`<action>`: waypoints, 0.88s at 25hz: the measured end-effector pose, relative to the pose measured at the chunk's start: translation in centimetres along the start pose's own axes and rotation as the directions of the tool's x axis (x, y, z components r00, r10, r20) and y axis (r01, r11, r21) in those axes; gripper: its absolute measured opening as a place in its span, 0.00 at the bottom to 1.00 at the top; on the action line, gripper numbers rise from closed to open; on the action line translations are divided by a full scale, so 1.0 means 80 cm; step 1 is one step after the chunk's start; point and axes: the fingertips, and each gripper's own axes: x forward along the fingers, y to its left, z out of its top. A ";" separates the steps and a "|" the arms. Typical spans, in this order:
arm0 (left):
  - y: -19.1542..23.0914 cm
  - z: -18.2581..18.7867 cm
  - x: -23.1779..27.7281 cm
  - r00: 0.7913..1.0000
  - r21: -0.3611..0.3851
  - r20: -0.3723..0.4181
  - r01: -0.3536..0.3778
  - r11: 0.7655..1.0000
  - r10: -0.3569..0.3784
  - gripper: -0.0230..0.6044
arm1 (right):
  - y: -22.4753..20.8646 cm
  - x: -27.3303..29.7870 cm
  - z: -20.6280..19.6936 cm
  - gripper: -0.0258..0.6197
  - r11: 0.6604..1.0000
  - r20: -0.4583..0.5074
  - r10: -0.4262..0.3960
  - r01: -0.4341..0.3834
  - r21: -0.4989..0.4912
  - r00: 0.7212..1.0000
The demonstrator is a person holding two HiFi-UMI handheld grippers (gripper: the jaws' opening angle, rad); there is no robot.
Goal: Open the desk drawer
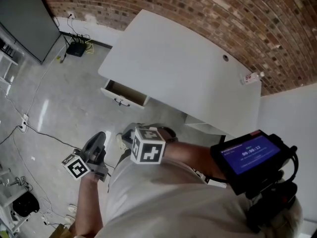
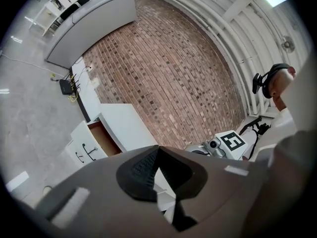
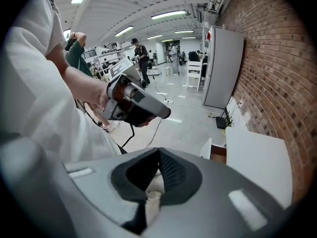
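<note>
Your left gripper (image 2: pixel 158 150) and right gripper (image 3: pixel 158 152) are both closed and empty, well back from the desk (image 1: pixel 188 68); its drawer (image 1: pixel 126 93) stands pulled out.

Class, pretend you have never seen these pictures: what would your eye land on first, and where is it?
The white desk stands out against the red brick wall, with its drawer open at the left end and its brown inside showing. Closer in, the left gripper and the right gripper hang by the person's body, jaws shut on nothing, well away from the desk.
</note>
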 end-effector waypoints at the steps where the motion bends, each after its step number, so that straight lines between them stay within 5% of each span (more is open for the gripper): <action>1: 0.003 0.001 0.002 1.000 -0.001 -0.006 0.000 1.000 0.000 0.04 | -0.004 -0.001 0.002 0.04 1.000 -0.001 -0.008 0.008 -0.004 1.000; 22: 0.023 0.049 0.014 0.995 0.021 -0.087 0.048 0.999 -0.046 0.04 | -0.047 0.004 0.037 0.04 0.996 0.002 -0.075 0.075 0.042 0.997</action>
